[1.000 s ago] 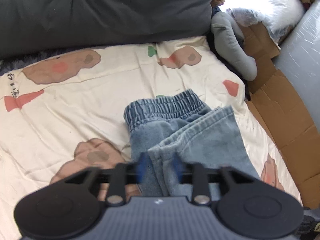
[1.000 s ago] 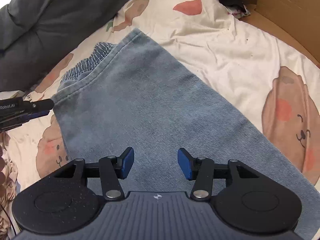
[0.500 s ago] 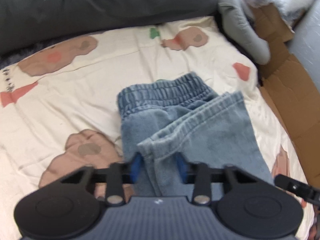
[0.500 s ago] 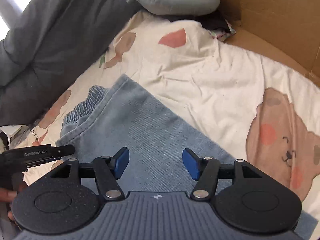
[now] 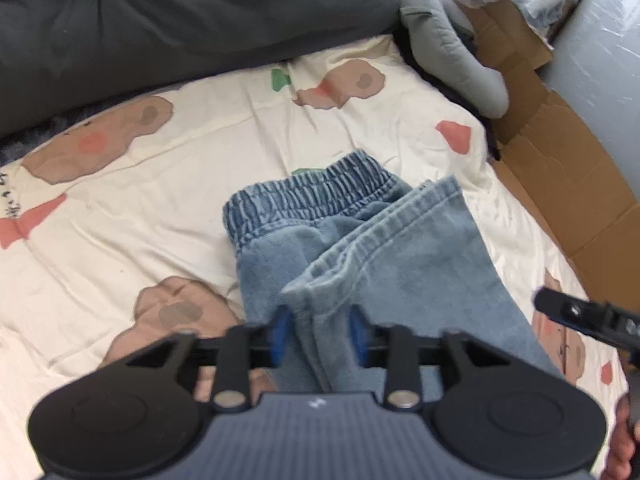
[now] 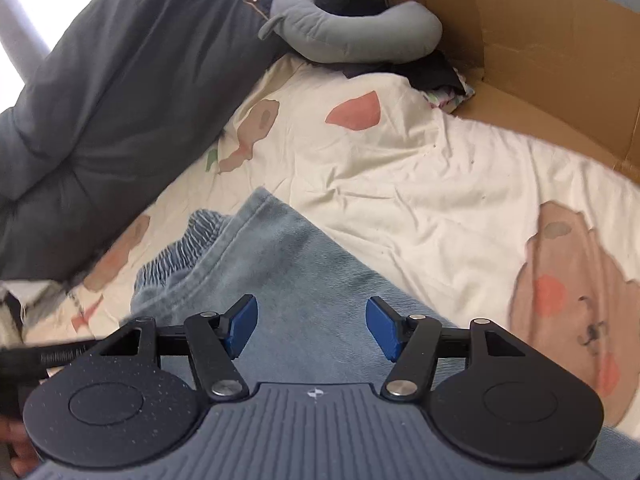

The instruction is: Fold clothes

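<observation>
Two views, one pair of jeans, folded over on the bed.

Left wrist view
- jeans (image 5: 400,256): light blue denim, lie on cream bedsheet (image 5: 160,208) with bear print; elastic waistband at far end, leg hem folded back up over it, slightly skewed to the right.
- left gripper (image 5: 318,338): low over near part of jeans; a bunched ridge of denim sits between the blue pads. Jaws part open and have just been opening a bit; pads look close to the fabric at both sides, firm pinch cannot be told.
- right gripper (image 5: 588,316): only a black finger shows at right edge, over the sheet just beside the jeans.
- background: dark grey duvet (image 5: 180,20) along the top, grey neck pillow (image 5: 452,60) top right, flattened cardboard (image 5: 560,160) down the right side.

Right wrist view
- right gripper (image 6: 312,328): jaws wide apart, nothing between the pads; hovers above the denim, clear of it.
- jeans (image 6: 288,264): run from lower centre up-left; waistband gathers peek out left of the folded leg.
- left gripper (image 6: 44,356): blurred black finger at left edge, near the jeans' edge.
- other: cardboard (image 6: 540,60) top right, neck pillow (image 6: 352,28) top centre, duvet (image 6: 120,100) left.
</observation>
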